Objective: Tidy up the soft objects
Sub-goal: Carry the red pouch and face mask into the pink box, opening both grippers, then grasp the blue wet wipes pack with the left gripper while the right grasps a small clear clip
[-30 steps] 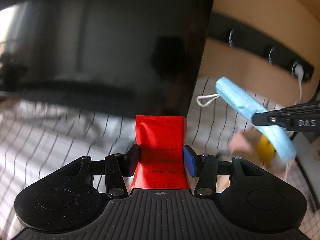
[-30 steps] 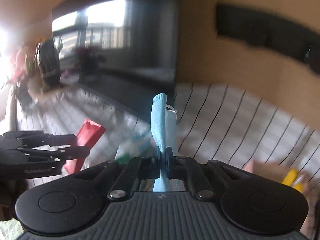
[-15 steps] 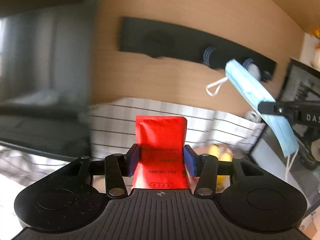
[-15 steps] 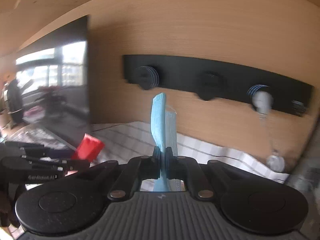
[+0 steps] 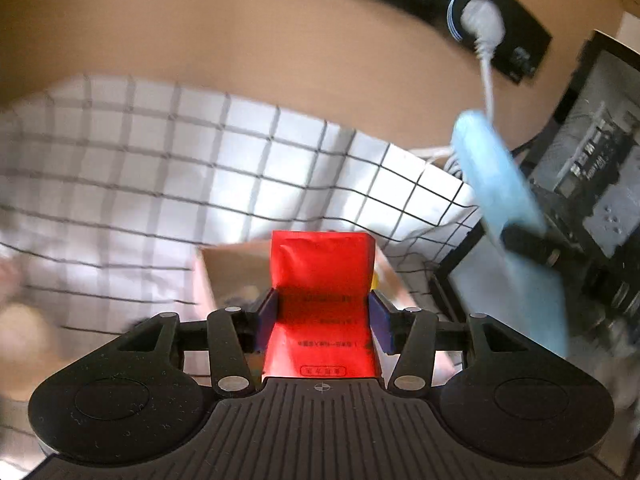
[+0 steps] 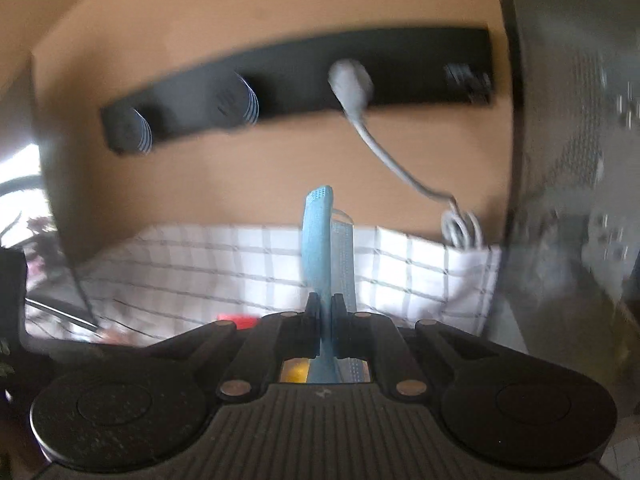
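Red packet [image 5: 322, 300] sits upright between the two blue pads [image 5: 267, 322] of the left gripper [image 5: 322, 322], which is closed on its sides; the packet's top edge stands clear above the fingers. Blue face mask [image 6: 320, 256] is pinched edge-on in the right gripper [image 6: 326, 308], whose fingers are pressed together on the thin fold, the mask rising straight up from them.

Left view only: an open cardboard box [image 5: 236, 268] directly behind the packet on the checked cloth [image 5: 200, 168], with something yellow [image 5: 375, 280] showing just past the packet's right edge (too small to identify). It also shows the mask from the side, tilted, at the right of the frame, with the right gripper's dark fingers [image 5: 532, 246] clamped across it, in front of a dark framed screen [image 5: 592, 168].

Right view only: the full black wall strip [image 6: 296, 80] with round sockets, a white plug [image 6: 350, 84] in it, and its cord [image 6: 384, 156] dropping to a coil [image 6: 460, 230] at the cloth's back edge. A red smear at low left there is probably the packet, blurred.

Writing: dark print lines and a small boxed label [image 5: 323, 370] on the packet's lower face, not readable. Both frames motion-blurred
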Demonstrator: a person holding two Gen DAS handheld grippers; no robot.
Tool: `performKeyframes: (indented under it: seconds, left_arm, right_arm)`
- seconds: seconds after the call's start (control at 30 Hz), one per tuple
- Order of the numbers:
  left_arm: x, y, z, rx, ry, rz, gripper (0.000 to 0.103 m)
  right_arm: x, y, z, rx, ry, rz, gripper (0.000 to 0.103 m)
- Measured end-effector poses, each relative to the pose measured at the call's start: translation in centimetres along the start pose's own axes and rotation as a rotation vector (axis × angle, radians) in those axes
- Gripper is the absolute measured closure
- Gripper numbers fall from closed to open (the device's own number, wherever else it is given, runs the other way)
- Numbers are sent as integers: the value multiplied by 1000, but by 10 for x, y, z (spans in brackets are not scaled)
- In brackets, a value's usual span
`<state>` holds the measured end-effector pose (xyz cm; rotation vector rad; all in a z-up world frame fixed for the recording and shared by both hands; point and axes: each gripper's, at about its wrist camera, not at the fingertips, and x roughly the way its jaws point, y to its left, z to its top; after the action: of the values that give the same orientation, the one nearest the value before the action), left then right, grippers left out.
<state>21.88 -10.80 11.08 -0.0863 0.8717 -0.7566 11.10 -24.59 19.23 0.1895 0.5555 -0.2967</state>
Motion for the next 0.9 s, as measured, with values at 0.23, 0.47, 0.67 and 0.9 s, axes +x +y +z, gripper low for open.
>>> performKeyframes:
  seconds: [0.23,0.47,0.67,0.9]
  left_arm:
    - [44,13,-4,-65,40,27,49]
    - [1,12,-7,-41,9,22,49]
    - [-52,16,-17,-21,-36,88,49]
    - [-128,82,-41,-129,-122,216,49]
  right_arm:
    - [66,-6,-48,-50,137,-52,98]
    - [126,3,-85,-137,322,-163,97]
    - [113,2,-89,-94,316,-114,70]
    - [49,22,-68,-105,200,-115,48]
